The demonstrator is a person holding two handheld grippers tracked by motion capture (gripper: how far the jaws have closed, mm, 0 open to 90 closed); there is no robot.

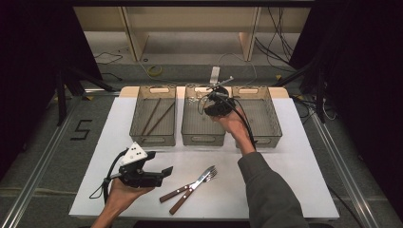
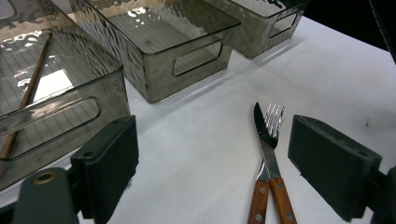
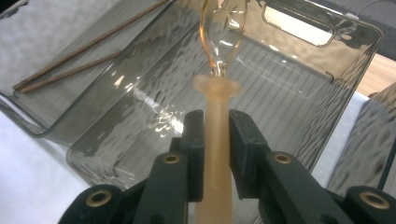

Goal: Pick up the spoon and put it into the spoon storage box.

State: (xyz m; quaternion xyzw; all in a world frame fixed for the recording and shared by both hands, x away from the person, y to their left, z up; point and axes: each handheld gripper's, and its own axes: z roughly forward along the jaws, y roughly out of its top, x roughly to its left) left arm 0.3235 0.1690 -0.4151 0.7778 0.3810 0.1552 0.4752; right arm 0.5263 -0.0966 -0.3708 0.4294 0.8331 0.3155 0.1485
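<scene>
your right gripper [image 3: 215, 140] pinches a spoon [image 3: 217, 98] handle, bowl pointing ahead over the middle bin [image 3: 299, 88]; left jaws spread

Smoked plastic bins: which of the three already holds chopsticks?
The left bin: two brown wooden chopsticks lie inside. The middle bin and right bin have none.

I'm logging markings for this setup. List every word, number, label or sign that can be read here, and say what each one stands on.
"5": a large black numeral marked on the grey floor left of the table.
No readable text on the bins, the cutlery or the grippers.
The white plate on the left gripper carries only small dark dots, not lettering.
</scene>
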